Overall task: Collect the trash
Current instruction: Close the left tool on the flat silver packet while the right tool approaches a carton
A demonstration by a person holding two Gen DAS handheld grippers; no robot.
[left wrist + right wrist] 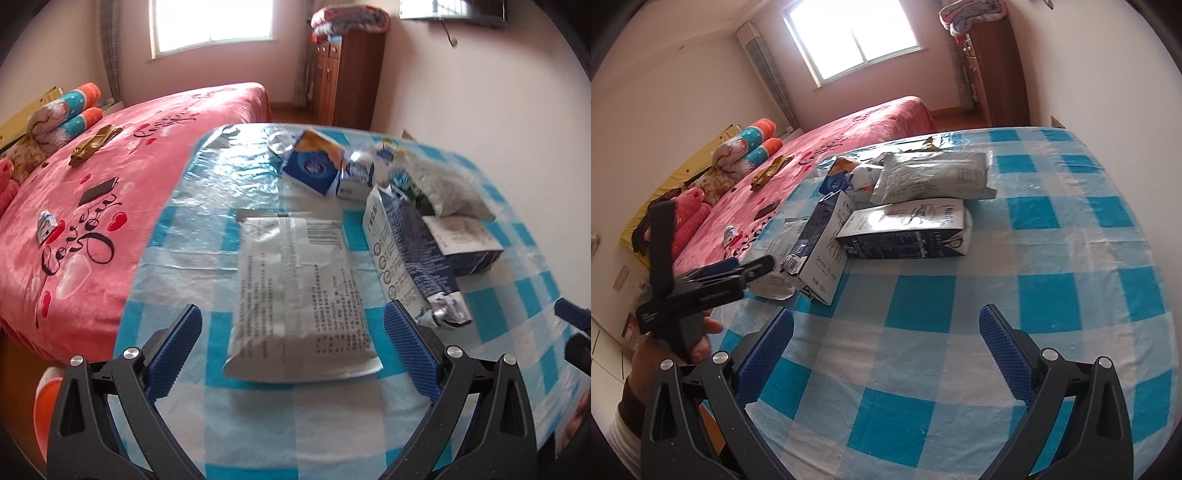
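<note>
Left gripper (293, 325) hangs spread wide around the flat grey packet (299, 295) at frame centre; right gripper (886, 332) gapes empty over the checked tablecloth (1052, 258), cartons (905, 229) piled upper centre.

A home bedroom is showing in both wrist views. A wide bed (110, 155) under a pink fleece blanket printed with hearts and script is lying at about ten o'clock, with rolled pillows (70, 110) and folded bedding piling up at its far side. Daylight is coming through a window (210, 22) at twelve o'clock, a curtain hanging beside it. A tall wooden cabinet (347, 81) is standing at one o'clock, folded quilts (351, 18) resting on top. In the foreground a table (1052, 258) is wearing a blue-and-white checked cloth under clear plastic, with emptied food packets and cartons (905, 206) sitting on it.
</note>
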